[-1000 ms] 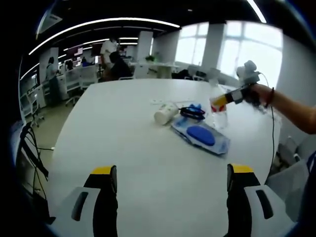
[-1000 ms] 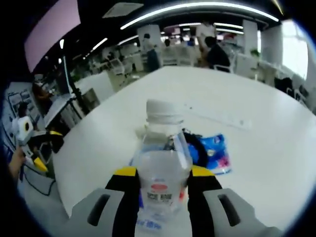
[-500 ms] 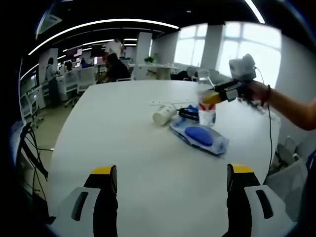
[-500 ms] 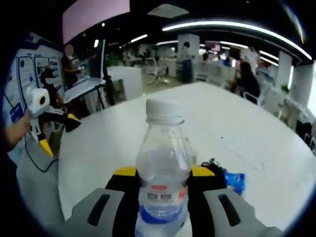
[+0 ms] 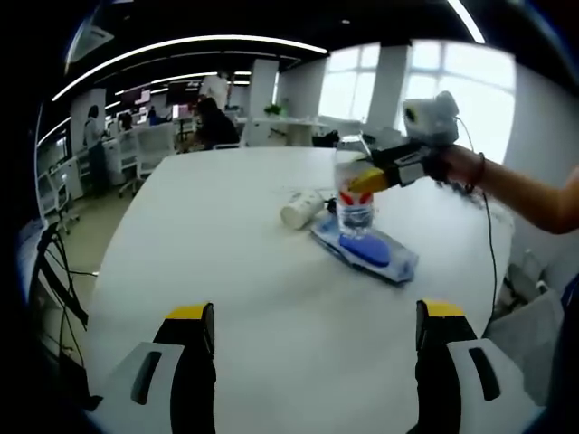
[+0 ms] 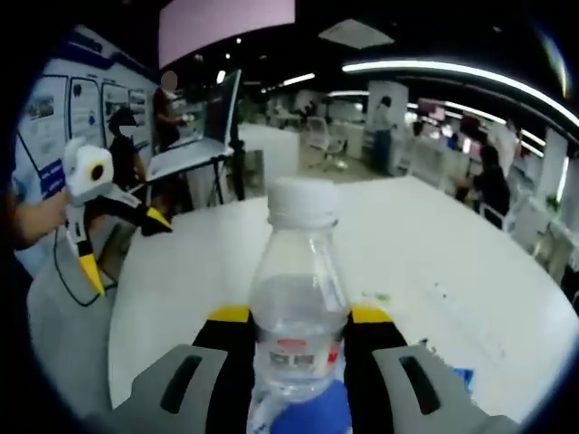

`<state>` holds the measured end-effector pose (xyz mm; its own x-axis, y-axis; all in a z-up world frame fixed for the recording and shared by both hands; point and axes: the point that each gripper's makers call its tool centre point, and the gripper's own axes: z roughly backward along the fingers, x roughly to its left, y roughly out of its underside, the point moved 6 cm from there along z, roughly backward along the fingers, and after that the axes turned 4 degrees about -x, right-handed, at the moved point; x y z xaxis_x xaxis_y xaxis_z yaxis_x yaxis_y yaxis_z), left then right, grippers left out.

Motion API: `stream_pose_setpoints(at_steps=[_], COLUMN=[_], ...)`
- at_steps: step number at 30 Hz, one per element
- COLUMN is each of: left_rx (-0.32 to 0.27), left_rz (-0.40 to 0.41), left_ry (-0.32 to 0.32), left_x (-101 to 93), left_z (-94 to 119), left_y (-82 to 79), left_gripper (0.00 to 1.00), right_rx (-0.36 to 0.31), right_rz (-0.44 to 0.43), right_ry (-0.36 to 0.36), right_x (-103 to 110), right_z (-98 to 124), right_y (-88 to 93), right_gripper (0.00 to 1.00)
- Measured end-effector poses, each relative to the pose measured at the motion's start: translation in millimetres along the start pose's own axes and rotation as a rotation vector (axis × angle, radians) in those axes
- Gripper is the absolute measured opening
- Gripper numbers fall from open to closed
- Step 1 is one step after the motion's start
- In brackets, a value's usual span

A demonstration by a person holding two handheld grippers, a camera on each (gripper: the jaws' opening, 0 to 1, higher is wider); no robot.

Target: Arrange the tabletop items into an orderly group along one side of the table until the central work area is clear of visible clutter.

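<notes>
My right gripper (image 6: 298, 339) clamps the water bottle (image 6: 298, 316) above the blue pouch (image 5: 366, 250); its red label is unreadable, base hidden. My left gripper (image 5: 312, 330) gapes wide, empty, above the table (image 5: 226, 271).

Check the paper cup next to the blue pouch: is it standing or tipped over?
Tipped over. The paper cup lies on its side on the white table, its long axis running along the tabletop, beside the blue pouch.

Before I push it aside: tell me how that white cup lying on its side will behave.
The cup lies on its side on the table, so a nudge would probably roll it. It looks like thin paper: likely light, and apt to crumple if squeezed.
</notes>
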<state>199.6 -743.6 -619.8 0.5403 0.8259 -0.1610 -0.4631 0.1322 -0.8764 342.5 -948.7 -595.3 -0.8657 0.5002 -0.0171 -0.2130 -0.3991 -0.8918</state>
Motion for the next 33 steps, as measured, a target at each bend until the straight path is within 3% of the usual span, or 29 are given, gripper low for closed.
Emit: stream_pose_setpoints(at_steps=[21,33], left_rx=[-0.005,-0.003], left_rz=[0.001,0.018], left_ry=[-0.015,-0.021], left_x=[9.1,15.2], left_z=[7,9], left_y=[0.2,4.6], left_gripper=[0.9,0.9], right_rx=[-0.124,-0.153], right_rz=[-0.005,0.022], right_ry=[-0.161,-0.226], right_x=[17,26], right_z=[-53,-86], right_y=[-15.3,-17.6], right_gripper=[0.34,0.34])
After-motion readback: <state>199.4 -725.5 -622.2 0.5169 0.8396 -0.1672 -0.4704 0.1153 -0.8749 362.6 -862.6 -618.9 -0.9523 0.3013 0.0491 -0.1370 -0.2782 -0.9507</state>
